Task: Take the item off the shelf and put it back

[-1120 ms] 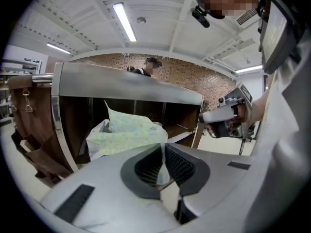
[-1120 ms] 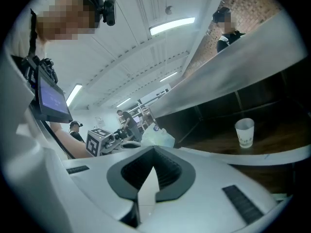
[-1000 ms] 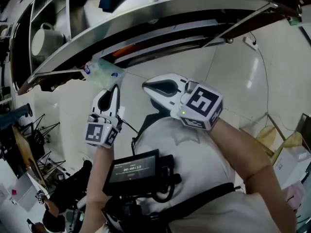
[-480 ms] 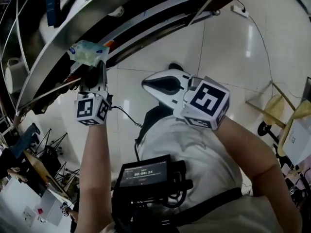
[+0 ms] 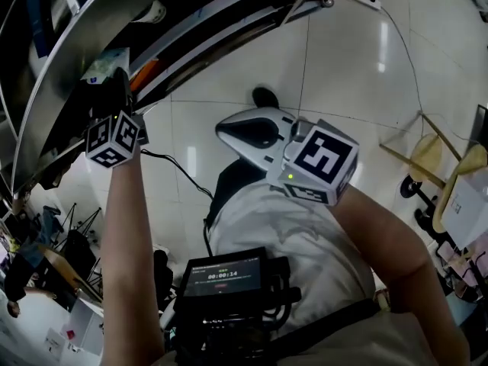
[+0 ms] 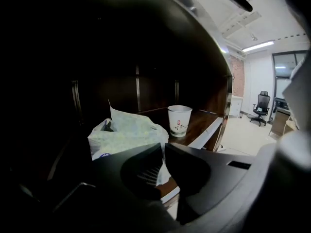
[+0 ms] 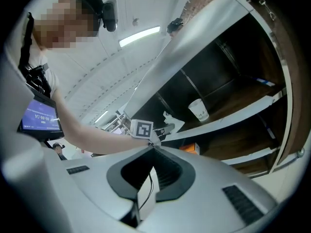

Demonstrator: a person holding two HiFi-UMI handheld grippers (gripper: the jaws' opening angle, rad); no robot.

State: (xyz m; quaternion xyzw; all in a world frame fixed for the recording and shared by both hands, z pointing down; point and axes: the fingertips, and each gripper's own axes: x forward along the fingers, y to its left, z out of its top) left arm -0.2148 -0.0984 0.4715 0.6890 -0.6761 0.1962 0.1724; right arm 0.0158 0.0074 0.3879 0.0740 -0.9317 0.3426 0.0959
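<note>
A soft pale-green tissue pack [image 6: 129, 132] is over the wooden shelf board [image 6: 206, 123], just left of a white paper cup [image 6: 179, 121]. My left gripper [image 6: 164, 147] is shut on the pack's near edge, with the thin wrapper pinched between its dark tips. Whether the pack rests on the board I cannot tell. In the head view the left gripper [image 5: 116, 90] reaches into the shelf's dark opening, with the pack [image 5: 107, 63] just beyond it. My right gripper [image 5: 223, 130] is shut on nothing and hangs in front of the person's chest, away from the shelf.
The metal shelf unit [image 5: 191, 21] has several tiers. An orange box [image 7: 193, 147] lies on the tier below the cup [image 7: 198, 109]. Behind are a glossy tiled floor [image 5: 358, 90], yellow chairs [image 5: 427, 158] at the right and a cable.
My left gripper has carried the tissue pack up and to the left in the head view, from in front of the shelf edge into the shelf opening. The right gripper has barely shifted.
</note>
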